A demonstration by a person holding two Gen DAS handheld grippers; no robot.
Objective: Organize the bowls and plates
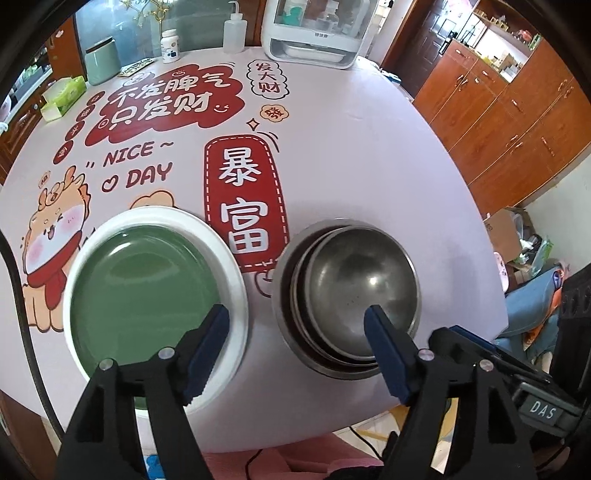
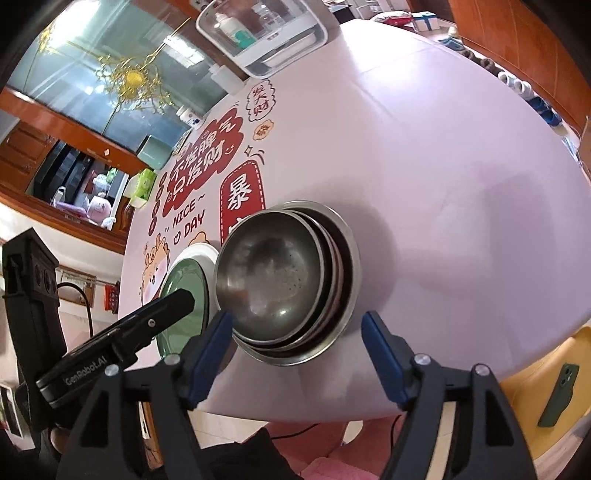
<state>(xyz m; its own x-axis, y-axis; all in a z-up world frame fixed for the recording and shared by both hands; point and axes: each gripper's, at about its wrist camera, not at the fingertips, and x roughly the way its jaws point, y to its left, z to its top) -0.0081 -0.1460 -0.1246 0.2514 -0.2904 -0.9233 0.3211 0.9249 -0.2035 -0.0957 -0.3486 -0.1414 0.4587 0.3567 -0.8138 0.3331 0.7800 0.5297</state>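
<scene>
Here my left gripper [image 1: 295, 325] stands with its jaws spread wide and nothing between the blue pads; one pad hangs over the near edge of the green plate [image 1: 147, 288], the other over the near rim of the metal bowls [image 1: 354, 295], and I cannot tell whether either pad touches. My right gripper [image 2: 297, 326] is likewise released, its jaws parted to either side of the near rim of the same metal bowls [image 2: 280, 280], gripping nothing. The bowls are nested, a smaller one sitting off-centre inside larger ones, upright on the pale table cover [image 1: 369, 147] near its front edge. Just beside them, to their left and apart from them, the green plate lies inside a wider white plate [image 1: 236, 280]. Between the two stacks runs a red printed banner [image 1: 243, 199]. Well back on the table stand a white dish rack [image 1: 314, 33], a squeeze bottle [image 1: 234, 33] and a pill bottle [image 1: 170, 46].
</scene>
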